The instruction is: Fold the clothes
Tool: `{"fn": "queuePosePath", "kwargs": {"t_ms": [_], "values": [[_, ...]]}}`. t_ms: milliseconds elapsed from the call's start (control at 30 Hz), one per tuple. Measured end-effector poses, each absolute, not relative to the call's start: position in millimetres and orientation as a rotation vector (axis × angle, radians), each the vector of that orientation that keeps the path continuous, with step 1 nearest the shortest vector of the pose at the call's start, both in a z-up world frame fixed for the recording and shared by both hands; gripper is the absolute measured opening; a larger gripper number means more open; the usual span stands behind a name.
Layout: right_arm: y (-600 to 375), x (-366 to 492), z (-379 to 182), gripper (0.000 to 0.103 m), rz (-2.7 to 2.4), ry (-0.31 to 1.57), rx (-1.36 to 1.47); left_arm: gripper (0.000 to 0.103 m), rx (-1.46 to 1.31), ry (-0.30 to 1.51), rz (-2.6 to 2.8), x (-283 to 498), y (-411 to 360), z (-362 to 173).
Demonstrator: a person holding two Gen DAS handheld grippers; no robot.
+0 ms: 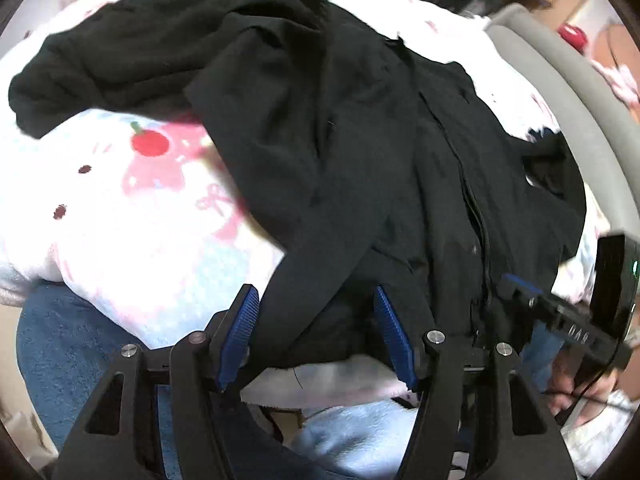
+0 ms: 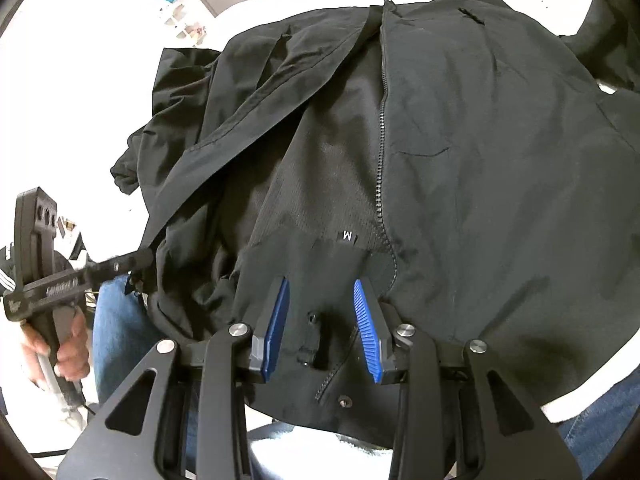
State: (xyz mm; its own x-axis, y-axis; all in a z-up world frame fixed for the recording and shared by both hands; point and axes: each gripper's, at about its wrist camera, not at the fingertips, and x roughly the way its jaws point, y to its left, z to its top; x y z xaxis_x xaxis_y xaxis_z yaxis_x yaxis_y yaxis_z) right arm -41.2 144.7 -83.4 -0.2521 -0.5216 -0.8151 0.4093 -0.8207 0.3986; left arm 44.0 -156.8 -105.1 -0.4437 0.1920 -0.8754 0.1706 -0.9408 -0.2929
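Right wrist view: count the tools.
2. The right tool is at bottom centre, open over the black jacket; the left tool is at the left edge, held by a hand.

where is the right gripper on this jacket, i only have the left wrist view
observer: the right gripper is open, its jaws either side of the inner collar of the black jacket, not closed on it.
operator: which way up is the jacket there
observer: inside showing: a size tag marked M sits on mesh lining just beyond the jaws.
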Motion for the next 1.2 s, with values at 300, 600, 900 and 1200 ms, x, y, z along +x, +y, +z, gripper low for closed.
{"fn": "queuePosePath", "kwargs": {"t_ms": [300, 600, 900, 1200], "values": [[103, -17, -92, 0.035, -1.944, -0.009, 1.439, 0.007, -1.57, -0.582, 2.693, 62, -173, -87], [93, -1, -125, 0.035, -1.898, 0.113, 1.584, 0.006, -1.328, -0.765, 2.668, 80, -193, -42], [126, -8, -89, 0.036, -2.028, -0.022, 1.469, 0.005, -1.231, -0.634, 2.47, 34, -133, -15], [188, -14, -55, 0.051, -2.156, -0.265, 1.362, 0.005, -1.386, -0.478, 2.164, 7, -6, -58]]}}
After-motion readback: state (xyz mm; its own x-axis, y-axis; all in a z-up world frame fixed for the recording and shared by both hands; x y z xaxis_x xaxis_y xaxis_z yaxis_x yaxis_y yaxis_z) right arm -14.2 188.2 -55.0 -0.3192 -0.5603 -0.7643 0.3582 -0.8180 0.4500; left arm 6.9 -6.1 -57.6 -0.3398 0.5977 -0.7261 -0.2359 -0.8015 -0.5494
